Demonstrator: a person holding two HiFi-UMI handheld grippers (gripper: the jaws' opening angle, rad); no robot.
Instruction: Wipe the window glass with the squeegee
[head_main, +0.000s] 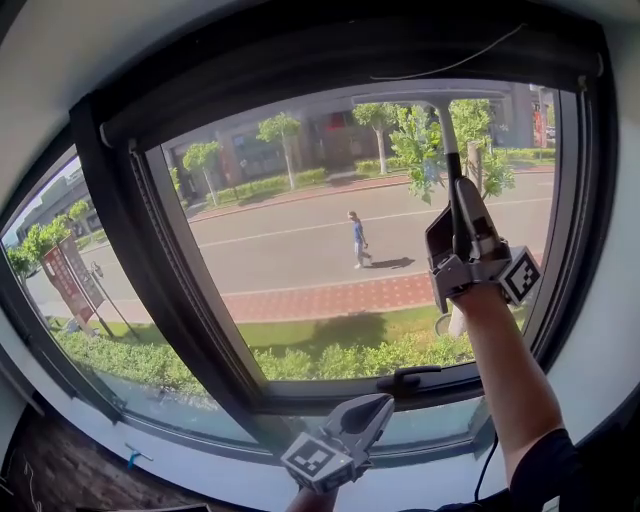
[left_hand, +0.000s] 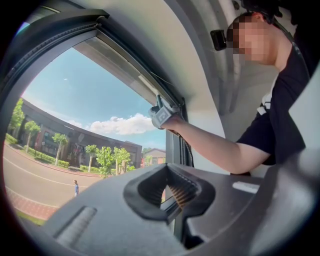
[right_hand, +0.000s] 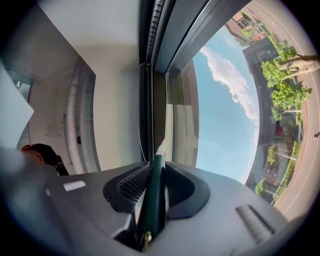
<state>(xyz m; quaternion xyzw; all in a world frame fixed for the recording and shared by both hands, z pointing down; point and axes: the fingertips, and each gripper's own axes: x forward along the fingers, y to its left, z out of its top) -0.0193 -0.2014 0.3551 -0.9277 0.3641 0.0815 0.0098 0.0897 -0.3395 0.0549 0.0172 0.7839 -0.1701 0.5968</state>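
Note:
The squeegee (head_main: 449, 150) stands upright against the window glass (head_main: 320, 250), with its head near the top of the pane at the right. My right gripper (head_main: 464, 200) is shut on the dark green handle (right_hand: 154, 185), which runs up between the ribbed pads. The pale blade end (right_hand: 167, 127) lies along the right side of the frame. My left gripper (head_main: 383, 404) hangs low by the sill, shut with nothing in it; its own view shows the pads (left_hand: 186, 192) together. The left gripper view also shows the right gripper (left_hand: 162, 114) raised on an outstretched arm.
A thick dark window frame (head_main: 160, 270) surrounds the pane, with a black window handle (head_main: 410, 378) on the lower rail. A thin cord (head_main: 450, 60) hangs at the top. A second pane (head_main: 70, 270) lies to the left. Outside are a road, trees and a walker.

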